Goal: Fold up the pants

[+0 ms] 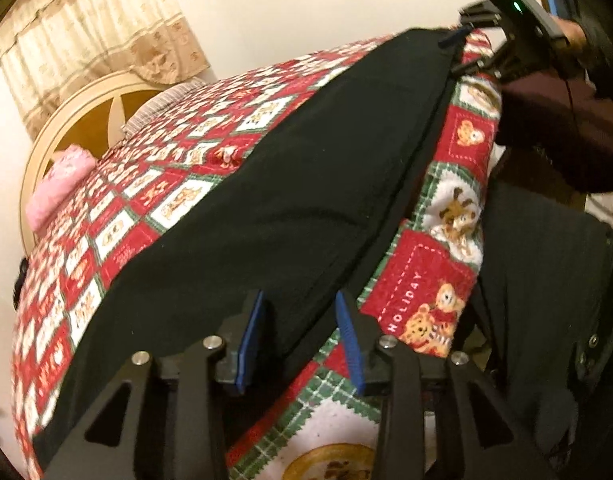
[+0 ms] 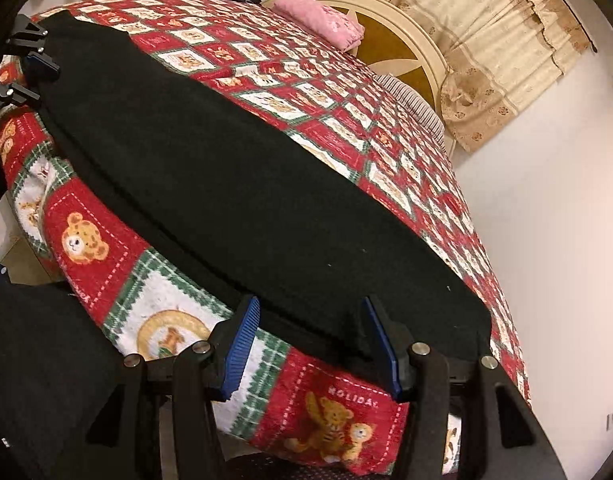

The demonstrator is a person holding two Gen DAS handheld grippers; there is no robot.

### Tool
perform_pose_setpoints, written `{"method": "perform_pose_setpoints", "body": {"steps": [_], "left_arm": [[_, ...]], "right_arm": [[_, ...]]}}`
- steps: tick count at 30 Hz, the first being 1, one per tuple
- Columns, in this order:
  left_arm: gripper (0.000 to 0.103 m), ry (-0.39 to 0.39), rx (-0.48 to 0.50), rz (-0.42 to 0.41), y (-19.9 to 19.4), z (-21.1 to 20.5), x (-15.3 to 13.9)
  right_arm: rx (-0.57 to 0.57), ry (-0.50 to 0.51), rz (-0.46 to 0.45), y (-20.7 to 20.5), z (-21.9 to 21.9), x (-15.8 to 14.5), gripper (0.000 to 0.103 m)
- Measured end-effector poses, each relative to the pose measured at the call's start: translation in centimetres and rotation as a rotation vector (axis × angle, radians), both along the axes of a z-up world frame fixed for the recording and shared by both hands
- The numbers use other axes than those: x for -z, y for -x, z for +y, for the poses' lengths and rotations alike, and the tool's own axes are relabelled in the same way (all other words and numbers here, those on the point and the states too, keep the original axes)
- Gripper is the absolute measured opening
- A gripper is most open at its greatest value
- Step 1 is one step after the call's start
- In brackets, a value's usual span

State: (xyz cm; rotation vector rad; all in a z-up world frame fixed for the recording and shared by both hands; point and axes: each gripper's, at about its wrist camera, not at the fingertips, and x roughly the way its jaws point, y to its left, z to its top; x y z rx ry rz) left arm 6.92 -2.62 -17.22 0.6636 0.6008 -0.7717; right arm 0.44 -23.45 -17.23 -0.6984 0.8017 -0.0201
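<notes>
From the left wrist view, the black pants point(image 1: 290, 184) lie flat along the near edge of the bed, on a red holiday quilt point(image 1: 210, 120) with bear patches; the left hand-held gripper point(image 1: 302, 336) sits at one end of the garment with its blue pads spread wide, the cloth edge lying between them but not pinched; far along the same edge the right hand-held gripper point(image 1: 462, 50) shows at the other end, too small and blurred to read its jaws from here; a pink folded cloth point(image 1: 58, 188) rests by the headboard point(image 1: 86, 120), well apart from the work.

From the right wrist view, the right hand-held gripper point(image 2: 314, 340) is likewise wide, its pads straddling the near end of the pants point(image 2: 234, 184), with nothing yet clamped; the left hand-held gripper point(image 2: 38, 62) appears at the far end, against the fabric.

The step in hand looks like taking both ends of the near edge for a fold; to do it well, I judge each side should close on all layers at once, since a stacked seam shows along the edge; lift both ends evenly, keep the cloth taut between them, and carry the edge over squarely so it lands aligned; the quilt is soft and could be caught in the pinch, so close just above it.
</notes>
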Motion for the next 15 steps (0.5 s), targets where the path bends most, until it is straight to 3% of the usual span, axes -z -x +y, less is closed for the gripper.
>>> {"method": "perform_pose_setpoints", "body": {"steps": [12, 13, 15], "left_arm": [[0.039, 0.001, 0.003, 0.052, -0.9, -0.3, -0.2], [0.038, 0.009, 0.001, 0.055, -0.9, -0.3, -0.3], [0.016, 0.024, 0.006, 0.065, -0.8, -0.3, -0.4]], "right_arm": [[-0.107, 0.215, -0.057, 1.1, 2.5, 1.3, 0.054], [-0.114, 0.235, -0.07, 1.1, 2.7, 1.6, 0.05], [-0.124, 0.223, -0.067, 1.1, 2.8, 1.7, 0.023]]}}
